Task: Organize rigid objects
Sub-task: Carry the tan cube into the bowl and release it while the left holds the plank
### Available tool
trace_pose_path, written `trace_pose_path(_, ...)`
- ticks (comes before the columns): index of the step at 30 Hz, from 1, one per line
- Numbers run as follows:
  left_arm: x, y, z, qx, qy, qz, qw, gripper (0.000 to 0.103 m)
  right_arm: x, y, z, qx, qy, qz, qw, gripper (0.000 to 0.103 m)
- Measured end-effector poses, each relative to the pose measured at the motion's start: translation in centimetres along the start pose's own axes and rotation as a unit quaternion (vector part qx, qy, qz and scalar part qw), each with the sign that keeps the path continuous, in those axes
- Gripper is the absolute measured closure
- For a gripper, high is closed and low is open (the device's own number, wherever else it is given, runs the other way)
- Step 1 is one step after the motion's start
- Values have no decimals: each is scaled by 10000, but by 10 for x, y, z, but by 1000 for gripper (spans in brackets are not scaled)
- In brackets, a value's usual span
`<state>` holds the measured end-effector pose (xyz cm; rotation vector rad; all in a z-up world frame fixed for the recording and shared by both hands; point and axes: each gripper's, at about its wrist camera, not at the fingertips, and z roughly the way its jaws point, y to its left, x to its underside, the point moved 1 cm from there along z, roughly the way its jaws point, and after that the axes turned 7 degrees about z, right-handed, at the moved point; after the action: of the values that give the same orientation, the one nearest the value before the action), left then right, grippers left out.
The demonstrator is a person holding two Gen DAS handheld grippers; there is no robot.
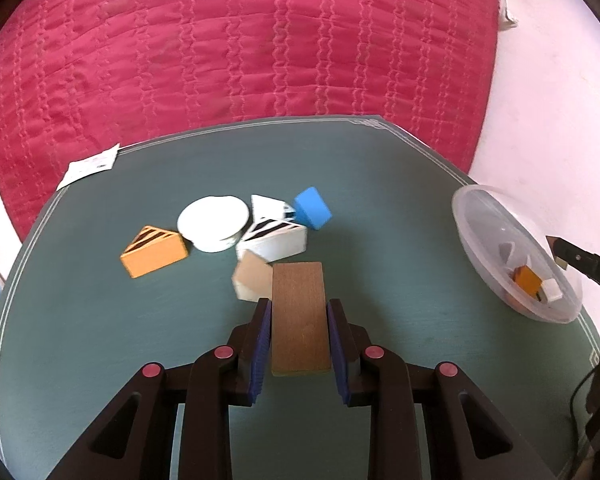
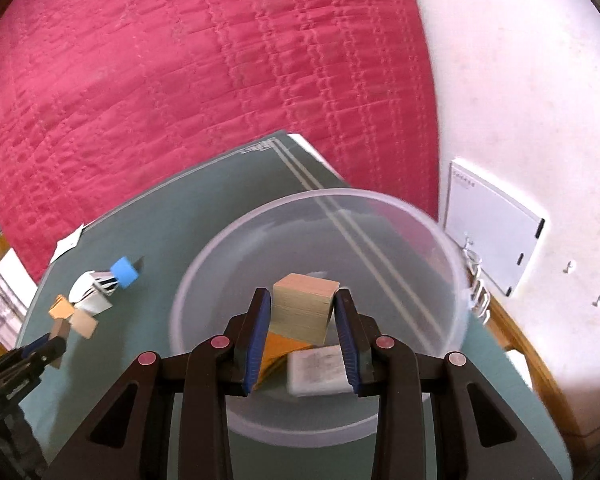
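My left gripper (image 1: pixel 299 310) is shut on a brown wooden plank (image 1: pixel 299 316), held just above the green table (image 1: pixel 100 340). Beyond it lie a pale wooden block (image 1: pixel 252 280), an orange wedge (image 1: pixel 155 255), a white round piece (image 1: pixel 214 222), two white striped wedges (image 1: pixel 274 238) and a blue cube (image 1: pixel 312 207). My right gripper (image 2: pixel 302 304) holds a pale wooden cube (image 2: pixel 303 306) over the clear plastic bowl (image 2: pixel 440 240), its jaws against the cube's sides. In the bowl lie an orange piece (image 2: pixel 278 354) and a white block (image 2: pixel 318 372).
The bowl (image 1: pixel 484 220) stands at the table's right edge in the left wrist view. A red quilted bed (image 1: pixel 240 40) lies beyond the table. A white paper tag (image 1: pixel 88 166) sits at the table's far left corner. A white panel (image 2: pixel 492 228) leans on the wall.
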<state>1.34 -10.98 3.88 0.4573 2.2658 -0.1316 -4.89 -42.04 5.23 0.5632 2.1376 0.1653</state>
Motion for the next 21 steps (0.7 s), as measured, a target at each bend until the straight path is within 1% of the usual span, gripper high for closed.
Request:
trace_pose_path(4,-4,-12,0,56,3,141,9999,74,-7,-16,8,119,-43,113,9999,69)
trace_pose_path(13,-19,-39,4,168,-20,389,9991,74,-9,-36,11,36,-38,349,9994,68)
trace_pose_path(21,-32,-67,8,448,-61,617,9971,74,-10,-47,7,68,-122,504,9986,68)
